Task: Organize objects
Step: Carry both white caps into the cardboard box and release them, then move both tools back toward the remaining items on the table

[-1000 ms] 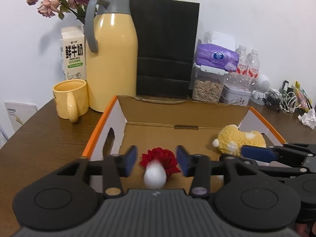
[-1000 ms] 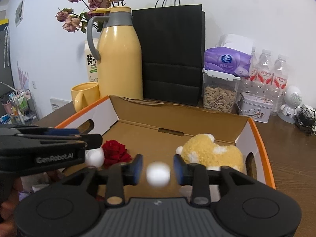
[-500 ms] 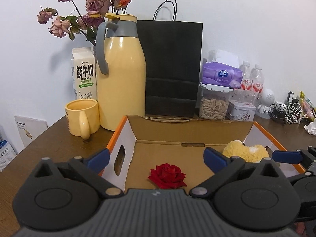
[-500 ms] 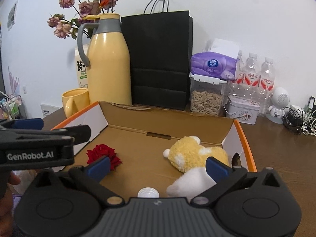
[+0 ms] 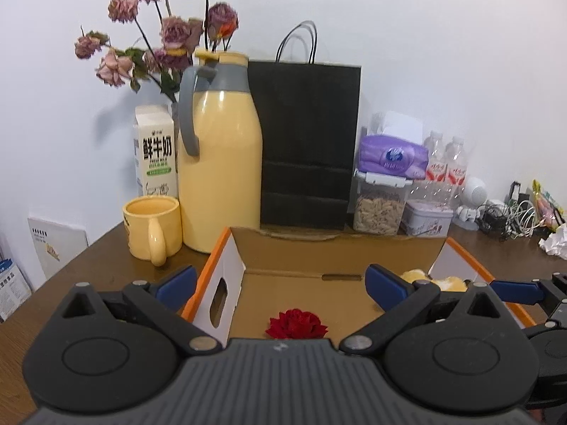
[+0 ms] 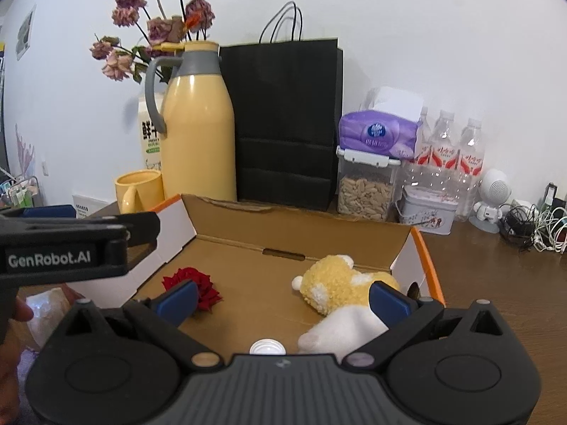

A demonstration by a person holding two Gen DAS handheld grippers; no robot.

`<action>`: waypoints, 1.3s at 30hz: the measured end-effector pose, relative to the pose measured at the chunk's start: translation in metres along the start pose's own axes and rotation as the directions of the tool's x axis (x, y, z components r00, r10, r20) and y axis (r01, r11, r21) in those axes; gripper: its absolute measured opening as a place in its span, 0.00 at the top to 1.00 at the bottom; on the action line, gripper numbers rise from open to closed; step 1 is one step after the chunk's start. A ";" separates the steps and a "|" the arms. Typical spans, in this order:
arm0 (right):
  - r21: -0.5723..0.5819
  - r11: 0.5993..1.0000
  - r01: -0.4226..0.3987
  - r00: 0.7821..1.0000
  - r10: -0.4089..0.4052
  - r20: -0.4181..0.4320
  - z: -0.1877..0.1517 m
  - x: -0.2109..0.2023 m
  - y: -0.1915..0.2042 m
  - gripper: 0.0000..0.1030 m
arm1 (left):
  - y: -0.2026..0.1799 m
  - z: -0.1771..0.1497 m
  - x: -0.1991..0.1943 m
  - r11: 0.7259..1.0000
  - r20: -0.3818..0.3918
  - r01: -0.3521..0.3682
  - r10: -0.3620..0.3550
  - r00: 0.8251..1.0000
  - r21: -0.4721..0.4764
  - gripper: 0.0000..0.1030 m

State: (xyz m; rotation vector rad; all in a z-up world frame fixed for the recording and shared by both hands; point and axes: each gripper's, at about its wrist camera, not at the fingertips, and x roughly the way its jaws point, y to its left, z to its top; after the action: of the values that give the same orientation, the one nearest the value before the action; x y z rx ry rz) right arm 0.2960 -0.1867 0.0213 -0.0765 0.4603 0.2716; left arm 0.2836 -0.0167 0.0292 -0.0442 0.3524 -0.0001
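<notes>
An open cardboard box [image 5: 336,248] [image 6: 312,223] with orange edges sits on the brown table. Inside lie a red rose [image 5: 297,324] [image 6: 198,285], a yellow and white plush toy [image 6: 340,283] [image 5: 432,279] and a small white bottle, of which only the cap [image 6: 266,347] shows. My left gripper [image 5: 280,288] is open and empty above the box's near left side. My right gripper [image 6: 281,299] is open and empty above the box's near edge, over the bottle and plush.
Behind the box stand a yellow mug [image 5: 152,228], a yellow thermos [image 5: 219,156], a milk carton [image 5: 156,152], a black paper bag [image 5: 308,141], a seed jar [image 5: 379,205], a tin [image 5: 428,217], water bottles [image 6: 450,152] and cables [image 5: 514,219].
Both grippers opened and let go of their white items into the box, then rose and pulled back. The rose and plush stay in the box.
</notes>
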 end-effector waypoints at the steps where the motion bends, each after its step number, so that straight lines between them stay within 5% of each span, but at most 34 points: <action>1: -0.002 1.000 0.000 1.000 0.000 0.009 0.000 -0.004 0.000 0.00 | 0.000 0.001 -0.004 1.000 0.010 0.000 0.000 1.000 0.001 0.00; 17: -0.016 1.000 0.006 0.998 -0.005 0.067 -0.014 -0.075 0.010 0.00 | 0.008 -0.007 -0.069 1.000 0.012 0.004 -0.004 1.000 0.006 0.00; 39: 0.043 0.999 0.013 0.999 -0.011 -0.037 -0.099 -0.149 0.012 0.00 | 0.034 -0.074 -0.141 0.998 -0.103 -0.001 0.007 0.995 0.061 0.00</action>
State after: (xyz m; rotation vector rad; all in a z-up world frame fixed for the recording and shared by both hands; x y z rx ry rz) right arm 0.1225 -0.2242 -0.0003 -0.0416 0.5022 0.2486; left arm 0.1253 0.0147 0.0071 0.0169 0.4557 -0.0089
